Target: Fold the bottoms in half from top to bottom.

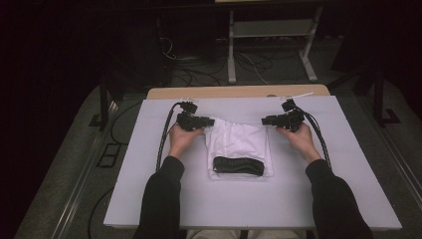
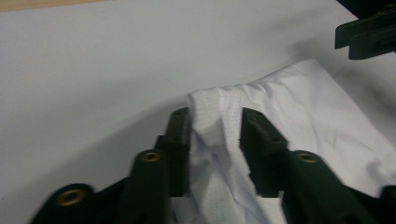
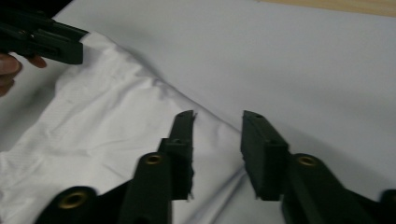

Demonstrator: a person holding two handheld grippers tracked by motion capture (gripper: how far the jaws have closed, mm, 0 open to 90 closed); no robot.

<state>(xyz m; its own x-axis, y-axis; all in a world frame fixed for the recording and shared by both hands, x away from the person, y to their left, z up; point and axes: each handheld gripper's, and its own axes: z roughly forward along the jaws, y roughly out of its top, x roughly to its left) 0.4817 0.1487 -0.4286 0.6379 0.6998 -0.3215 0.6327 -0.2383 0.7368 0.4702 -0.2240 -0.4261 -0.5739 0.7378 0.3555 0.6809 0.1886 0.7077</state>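
Both grippers point(image 1: 208, 121) point(image 1: 265, 120) at white cloth point(image 1: 239, 142) corners

You are working at a table point(image 1: 149, 199) that is wearing a pale, flat sheet over nearly its whole top, while a strip of bare wood point(image 1: 234, 91) is showing along the far edge. A white garment point(image 1: 239, 142) is lying directly on the sheet near the middle, folded and creased, its far edge bunching up slightly. A black band-like piece point(image 1: 238, 166) is resting across its near end. The remaining surface is lying smooth around the garment on every side.
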